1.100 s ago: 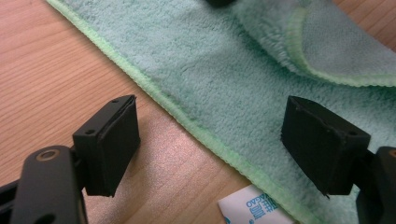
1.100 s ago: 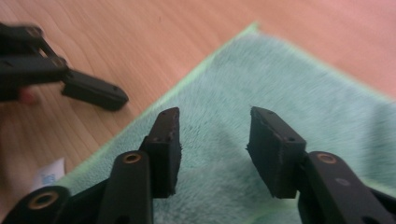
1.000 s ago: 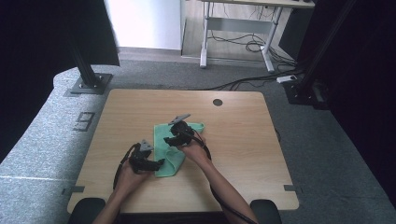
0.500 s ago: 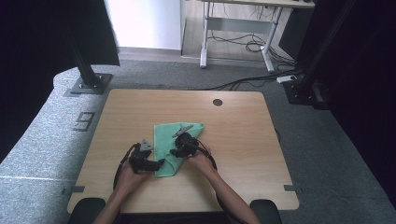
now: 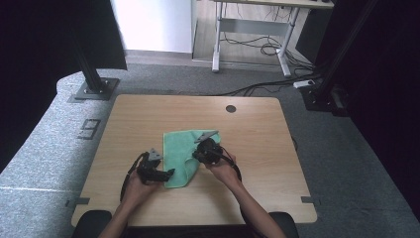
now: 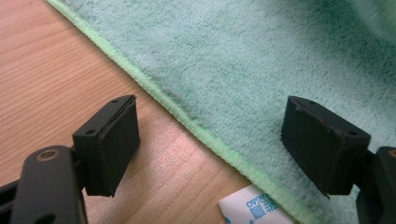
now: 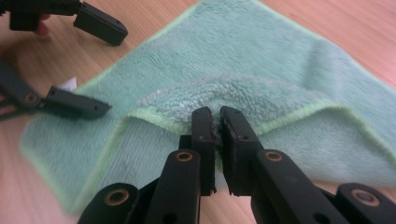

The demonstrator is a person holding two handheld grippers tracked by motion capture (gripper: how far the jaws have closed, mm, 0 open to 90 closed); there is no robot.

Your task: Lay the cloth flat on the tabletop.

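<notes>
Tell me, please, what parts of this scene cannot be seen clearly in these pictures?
- White label by the green cloth, left gripper view: cut off by the bottom edge, print unreadable.
- Cloth edge inside the right tongs, right gripper view: hidden between the pads.
- Left tongs, high view: too small to judge.

this looks like a lab or office test space: a light wooden bench with a round cable hole stands on grey speckled carpet. behind the bench, black metal rig posts on flat foot plates, a white-framed desk and loose black cables fill the floor.
</notes>
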